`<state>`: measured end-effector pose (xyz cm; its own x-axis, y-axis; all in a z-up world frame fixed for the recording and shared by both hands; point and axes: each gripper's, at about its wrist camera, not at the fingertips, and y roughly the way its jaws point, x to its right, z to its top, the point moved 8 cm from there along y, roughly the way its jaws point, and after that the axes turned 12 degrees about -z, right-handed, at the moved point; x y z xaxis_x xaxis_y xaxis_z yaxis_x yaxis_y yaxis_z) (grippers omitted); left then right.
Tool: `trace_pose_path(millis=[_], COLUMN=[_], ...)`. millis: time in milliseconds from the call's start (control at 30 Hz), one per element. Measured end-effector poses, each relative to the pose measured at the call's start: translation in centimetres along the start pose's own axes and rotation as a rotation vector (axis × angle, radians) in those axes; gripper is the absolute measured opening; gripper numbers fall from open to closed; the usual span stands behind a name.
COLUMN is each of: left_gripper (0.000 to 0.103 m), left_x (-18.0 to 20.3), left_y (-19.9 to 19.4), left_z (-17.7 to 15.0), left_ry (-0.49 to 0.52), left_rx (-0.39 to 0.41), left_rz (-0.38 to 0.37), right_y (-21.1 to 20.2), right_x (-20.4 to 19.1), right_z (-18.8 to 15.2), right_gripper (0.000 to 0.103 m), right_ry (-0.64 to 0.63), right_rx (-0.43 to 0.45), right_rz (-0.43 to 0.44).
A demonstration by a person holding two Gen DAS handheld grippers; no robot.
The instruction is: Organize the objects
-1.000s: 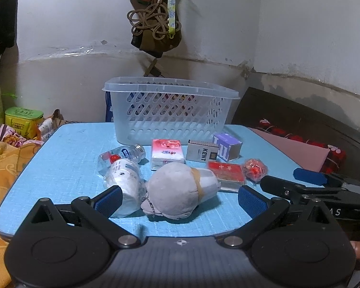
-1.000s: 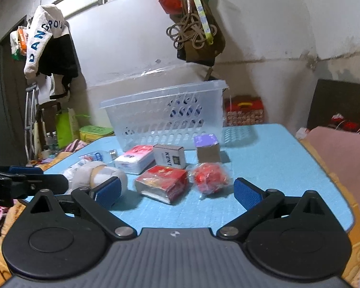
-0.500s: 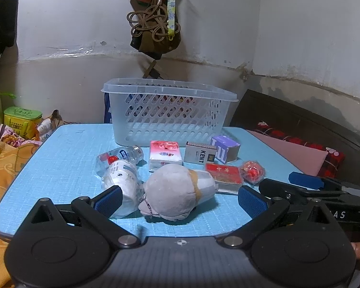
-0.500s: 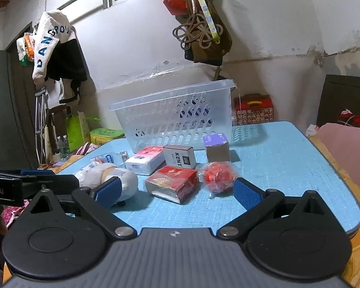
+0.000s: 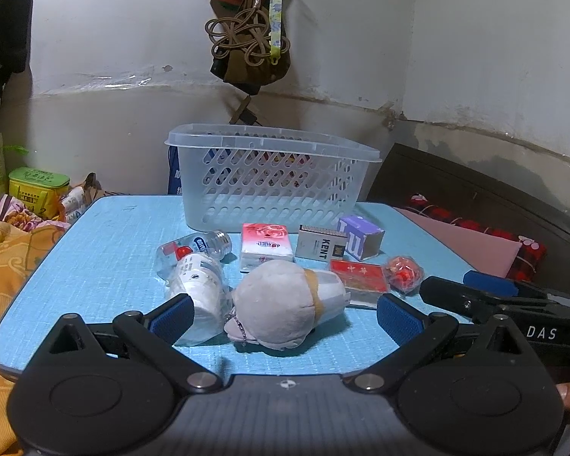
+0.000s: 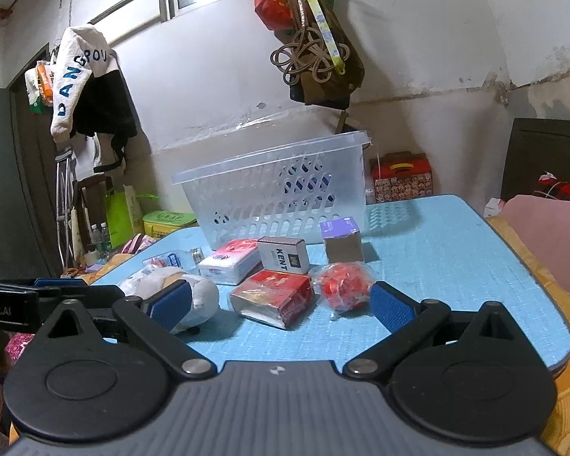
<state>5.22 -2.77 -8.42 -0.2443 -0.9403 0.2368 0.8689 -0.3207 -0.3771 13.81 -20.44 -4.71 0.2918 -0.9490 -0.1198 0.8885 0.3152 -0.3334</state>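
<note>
Both claws wide, holding nothing — objects loose on blue worktop (image 5: 95, 266).
Left claw (image 5: 285, 317) faces grey plush toy (image 5: 281, 300); right claw (image 6: 281, 306) faces red box (image 6: 273, 296). Beyond — KENT pack (image 6: 285, 254), then white basket (image 5: 269, 178) at the far edge.

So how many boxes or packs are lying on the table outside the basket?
4: the pink tissue pack, the KENT box to its right, the purple box beyond that, and the red pack nearer the camera. The basket may hide more.
</note>
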Motion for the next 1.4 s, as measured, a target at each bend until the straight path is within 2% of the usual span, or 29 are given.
trace_pose_path(millis=[700,900,1067,1200,1400], left_gripper=[0.103,0.100,0.094,0.089,0.088], left_x=[-0.7,-2.9,-5.5,-7.0,-8.2], left_y=[-0.4,-1.7,-2.0,-1.7,-0.5], left_z=[0.2,0.7,0.9,0.7,0.0], left_ry=[0.003,0.008,-0.043,-0.072,-0.083], left_rx=[0.027,0.076,0.095,0.098,0.091], left_rz=[0.005,0.044,0.064,0.071,0.053], right_y=[0.2,0.6,1.3,1.9,3.2], right_x=[0.1,0.2,0.2,0.7,1.7], right_z=[-0.1,-0.3,-0.5,-0.6,-0.8], right_gripper=[0.103,0.103,0.102,0.098,0.090], right_ry=[0.007,0.016,-0.004,-0.007,-0.016], right_rx=[-0.003,-0.004,-0.006,-0.016,-0.033], right_rz=[0.001,0.014,-0.002,-0.019,-0.051])
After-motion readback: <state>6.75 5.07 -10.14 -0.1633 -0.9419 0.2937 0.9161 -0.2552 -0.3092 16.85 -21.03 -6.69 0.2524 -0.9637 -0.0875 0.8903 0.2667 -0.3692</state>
